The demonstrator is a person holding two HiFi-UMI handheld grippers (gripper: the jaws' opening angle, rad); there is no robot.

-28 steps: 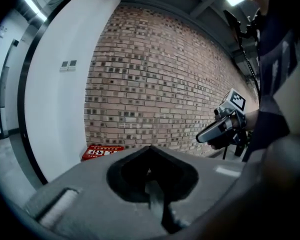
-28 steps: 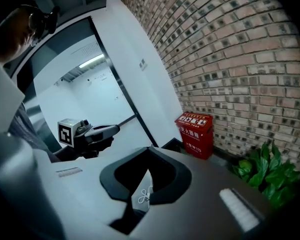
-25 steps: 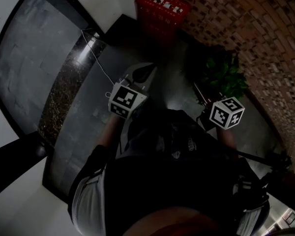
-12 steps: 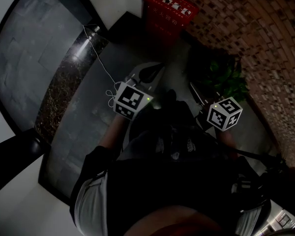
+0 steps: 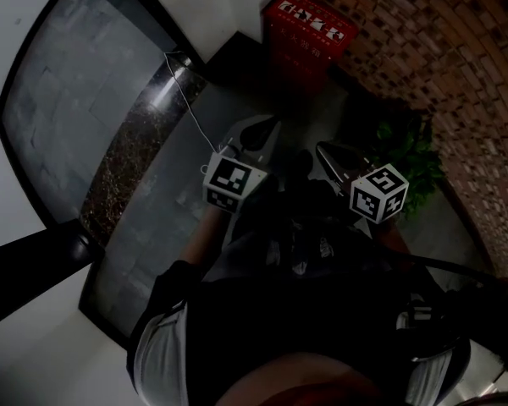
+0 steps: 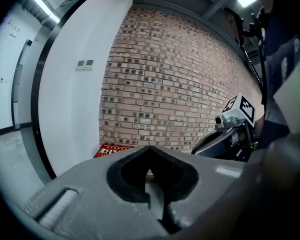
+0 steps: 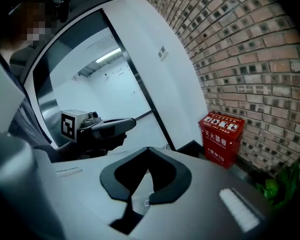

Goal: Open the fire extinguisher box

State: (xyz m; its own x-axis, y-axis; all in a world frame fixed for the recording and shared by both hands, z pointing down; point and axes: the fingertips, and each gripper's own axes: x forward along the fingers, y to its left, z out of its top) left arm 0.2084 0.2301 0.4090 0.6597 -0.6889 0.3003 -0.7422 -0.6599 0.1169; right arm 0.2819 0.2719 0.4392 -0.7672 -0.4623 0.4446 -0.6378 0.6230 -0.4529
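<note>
Plainly, the red fire extinguisher box (image 5: 309,34) stands on the dark floor (image 5: 165,189) with its back to the brick wall (image 5: 444,53), right in the corner where that wall meets a white wall (image 5: 205,2), and its lid with white print is down. Both grippers hang short of the box and well apart from it, noses pointed its way; neither touches it. In the head view the left gripper (image 5: 256,130) sits below the box and a little to its left, and the right gripper (image 5: 328,153) below the box and a little to its right, the two side by side with a gap between them. The left gripper's jaws are clenched together with nothing between them, the dark pads meeting along one seam, and the box peeps out just above and left of their tip in the left gripper view. The right gripper's jaws are likewise pressed together and empty, with the box up and to the right of them in the right gripper view. A green plant (image 5: 411,155) grows to the right of the box along the same brick wall, nearer the person (image 5: 313,320) than the box is. A thin white cord (image 5: 190,112) trails over the floor to the left of the box
</note>
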